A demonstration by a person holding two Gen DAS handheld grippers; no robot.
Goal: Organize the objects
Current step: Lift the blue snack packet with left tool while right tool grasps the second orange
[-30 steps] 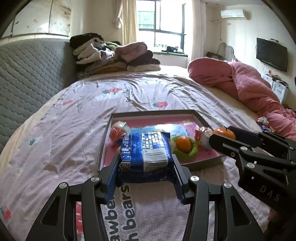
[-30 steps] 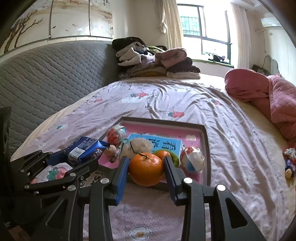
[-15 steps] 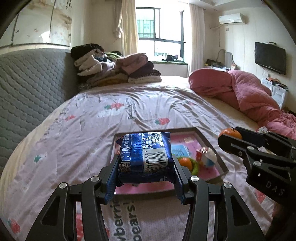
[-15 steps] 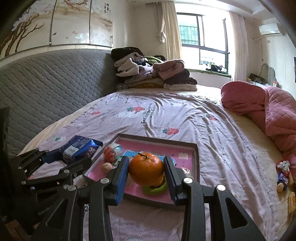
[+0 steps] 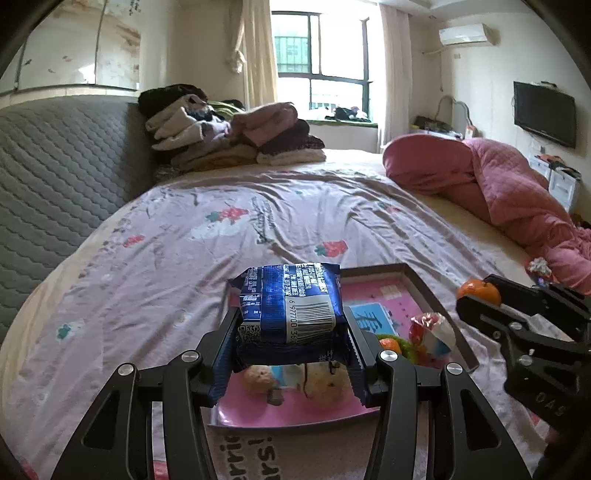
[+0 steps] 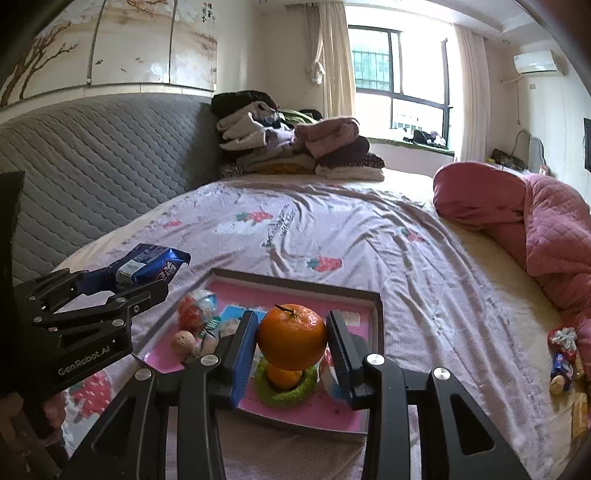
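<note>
Bed (image 5: pixel 184 266) with a strawberry-print sheet. At its far end, a pile of folded clothes (image 5: pixel 229 136); along its left, a grey quilted headboard (image 5: pixel 55 177); on its right side, a bunched pink quilt (image 5: pixel 491 184). Beyond the bed, window (image 5: pixel 321 66) with curtains; right of it, wall TV (image 5: pixel 545 112) and air conditioner (image 5: pixel 466 34).

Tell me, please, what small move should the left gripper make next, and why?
Probably lower the blue snack packet, held in the left gripper, onto the pink tray: it hangs above the tray's near end, where two round snacks lie, so aim beside them.
</note>
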